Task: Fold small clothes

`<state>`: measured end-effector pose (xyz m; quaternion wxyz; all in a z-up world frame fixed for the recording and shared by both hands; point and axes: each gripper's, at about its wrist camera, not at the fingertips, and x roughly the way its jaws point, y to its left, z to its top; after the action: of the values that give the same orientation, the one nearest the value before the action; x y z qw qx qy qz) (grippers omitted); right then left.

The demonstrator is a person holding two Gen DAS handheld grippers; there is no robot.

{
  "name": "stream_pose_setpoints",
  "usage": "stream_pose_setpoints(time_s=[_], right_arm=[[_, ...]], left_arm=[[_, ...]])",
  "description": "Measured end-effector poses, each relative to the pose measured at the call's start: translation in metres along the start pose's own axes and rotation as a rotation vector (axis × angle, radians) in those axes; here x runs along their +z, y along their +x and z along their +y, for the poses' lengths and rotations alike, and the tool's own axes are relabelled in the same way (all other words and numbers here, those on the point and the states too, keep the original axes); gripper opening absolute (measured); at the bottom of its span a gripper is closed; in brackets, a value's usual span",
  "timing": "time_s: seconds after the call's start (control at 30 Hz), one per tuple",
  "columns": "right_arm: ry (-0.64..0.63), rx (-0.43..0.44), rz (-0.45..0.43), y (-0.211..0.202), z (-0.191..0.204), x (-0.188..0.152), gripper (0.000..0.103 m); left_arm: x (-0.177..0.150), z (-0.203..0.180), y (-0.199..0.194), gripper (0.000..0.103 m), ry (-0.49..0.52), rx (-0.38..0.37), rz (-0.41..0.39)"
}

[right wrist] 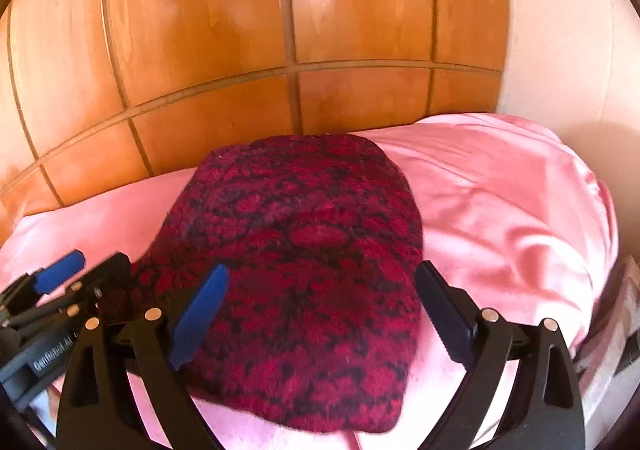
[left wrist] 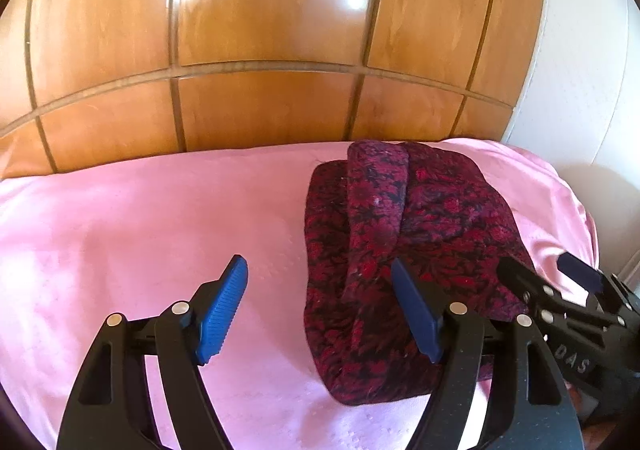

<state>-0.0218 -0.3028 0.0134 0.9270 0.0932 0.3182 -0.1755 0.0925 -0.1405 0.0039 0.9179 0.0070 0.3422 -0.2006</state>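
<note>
A dark red and black patterned knit garment [left wrist: 404,250] lies folded in a thick bundle on the pink sheet [left wrist: 160,218]. In the right wrist view the garment [right wrist: 312,250] fills the middle. My left gripper [left wrist: 320,302] is open and empty, its right finger over the garment's left part, its left finger over bare sheet. My right gripper [right wrist: 320,310] is open and empty, just above the garment's near end. The right gripper also shows at the right edge of the left wrist view [left wrist: 552,278], and the left gripper at the left edge of the right wrist view [right wrist: 88,270].
A glossy wooden panelled headboard [left wrist: 260,50] rises right behind the bed. A white wall [left wrist: 580,70] stands at the right. The pink sheet [right wrist: 500,202] bulges and drops off at the right edge of the bed.
</note>
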Motion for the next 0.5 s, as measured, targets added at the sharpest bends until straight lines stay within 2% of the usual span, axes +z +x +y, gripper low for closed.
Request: stream_pose_setpoints(time_s=[0.27,0.37,0.5], right_arm=[[-0.044,-0.033,0.066,-0.002,0.016,-0.031,0.096],[-0.015,-0.027,0.044,-0.011,0.014,-0.029,0.096],[-0.007,-0.048,-0.020,-0.030,0.015,-0.024,0.097]], left_arm=[[-0.008,0.011,-0.010,0.078,-0.024,0.031,-0.009],[-0.011,0.015,-0.015,0.083,-0.028,0.043,-0.016],[-0.015,0.019,-0.024,0.084,-0.030,0.064,-0.031]])
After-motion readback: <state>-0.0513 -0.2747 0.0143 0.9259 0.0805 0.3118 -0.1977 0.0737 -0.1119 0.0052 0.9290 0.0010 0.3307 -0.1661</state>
